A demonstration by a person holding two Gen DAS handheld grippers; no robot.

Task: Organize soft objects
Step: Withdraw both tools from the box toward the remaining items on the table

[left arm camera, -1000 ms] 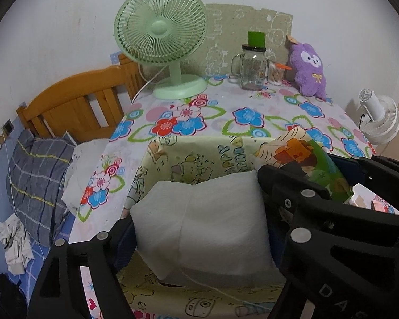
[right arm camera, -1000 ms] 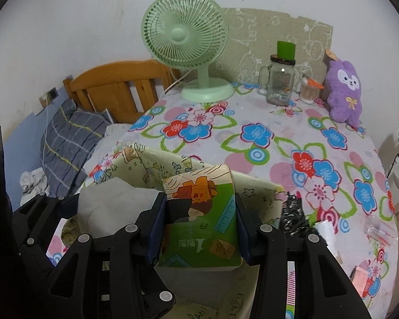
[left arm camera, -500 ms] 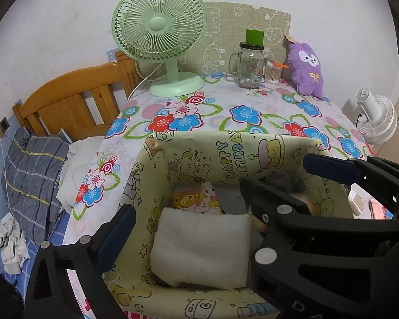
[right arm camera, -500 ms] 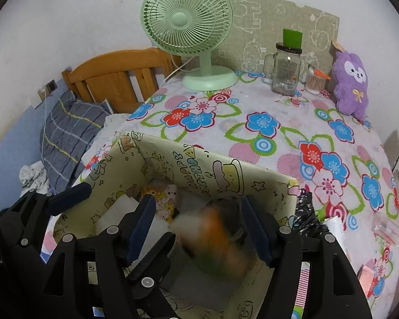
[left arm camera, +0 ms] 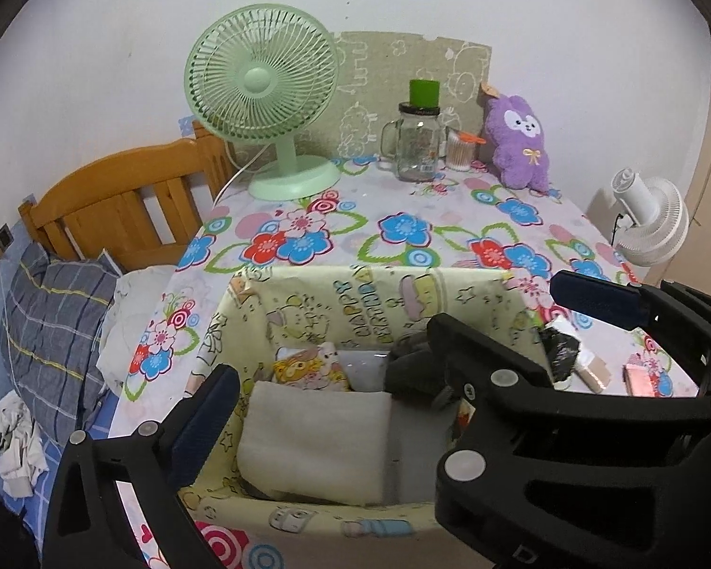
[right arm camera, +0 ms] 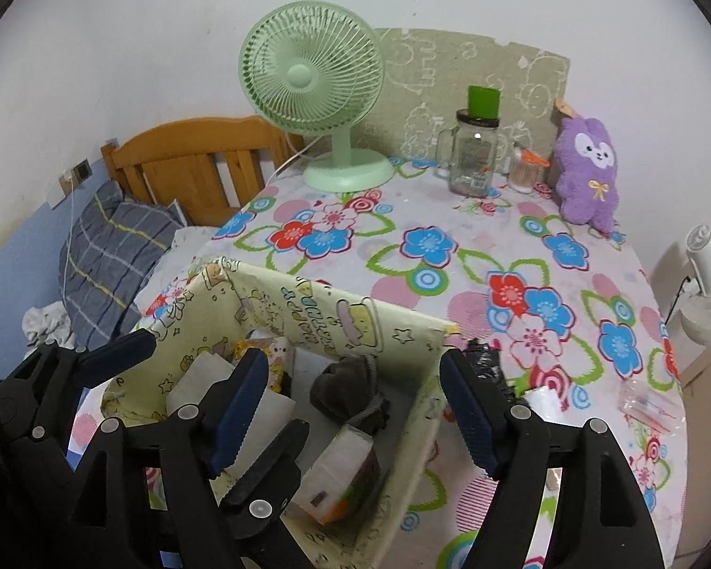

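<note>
Jaws gape empty above yellow box (right arm camera: 336, 313) rim.

Green fan (left arm camera: 260, 109), glass jar (left arm camera: 417, 147), wooden headboard (left arm camera: 118, 199).

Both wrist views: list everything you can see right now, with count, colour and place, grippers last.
Storage box: one, pale yellow cartoon print, near table edge.
White pack: one, inside box, left side.
Green-orange tissue pack: one, inside box, near right corner.
Cartoon pouch: one, yellow, inside box at back.
Dark cloth item: one, grey, inside box.
Desk fan: one, green, far table.
Glass jar: one, clear with green cap, far table.
Plush toy: one, purple, far right.
White fan: one, beyond the table's right edge.
Pillow: one, grey plaid, bed at left.
Left gripper: open, over box.
Right gripper: open, over box.
</note>
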